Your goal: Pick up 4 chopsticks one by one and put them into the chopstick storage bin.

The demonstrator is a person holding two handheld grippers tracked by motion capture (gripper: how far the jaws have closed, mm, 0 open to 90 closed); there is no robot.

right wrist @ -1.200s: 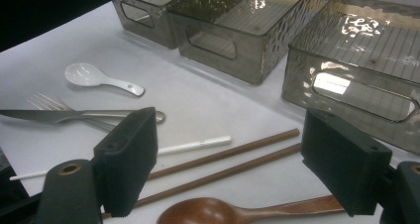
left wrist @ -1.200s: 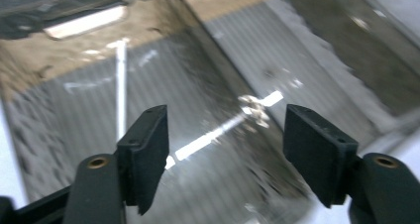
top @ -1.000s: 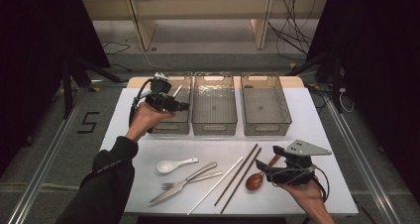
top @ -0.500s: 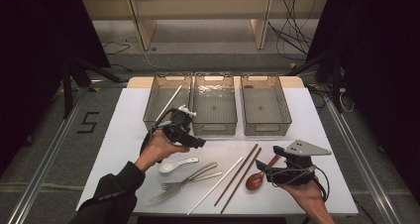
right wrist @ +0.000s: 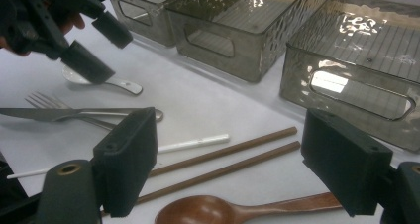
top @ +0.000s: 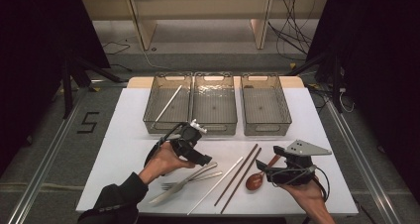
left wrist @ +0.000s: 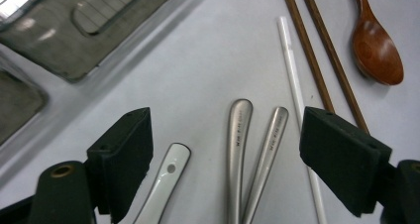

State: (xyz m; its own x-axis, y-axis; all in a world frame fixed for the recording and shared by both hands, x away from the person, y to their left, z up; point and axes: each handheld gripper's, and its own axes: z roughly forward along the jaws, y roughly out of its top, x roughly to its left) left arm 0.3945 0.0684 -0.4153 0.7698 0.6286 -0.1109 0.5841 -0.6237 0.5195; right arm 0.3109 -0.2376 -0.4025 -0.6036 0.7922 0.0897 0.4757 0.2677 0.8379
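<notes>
At lower left of the high view, the left tool [top: 198, 157], jaws just opened wide and empty, hovers over the white spoon [left wrist: 163, 184] and steel fork and knife [left wrist: 252, 154], handles running up between them, while the right tool [top: 270, 170] waits open over the wooden spoon [top: 257, 177].

A dark long sleeve [top: 115, 198] is worn on the person's left arm, bunched at the wrist. The left gripper [left wrist: 225, 159] is built of black parts with thick, blocky black jaw pads; a brass-coloured ring is set into the arm beside one pad, and a black cable is looped from its body. The right gripper [right wrist: 228, 169] is fitted with matching black pads, topped by a grey three-cornered plate [top: 307, 147] and trailed by a black cable.
</notes>
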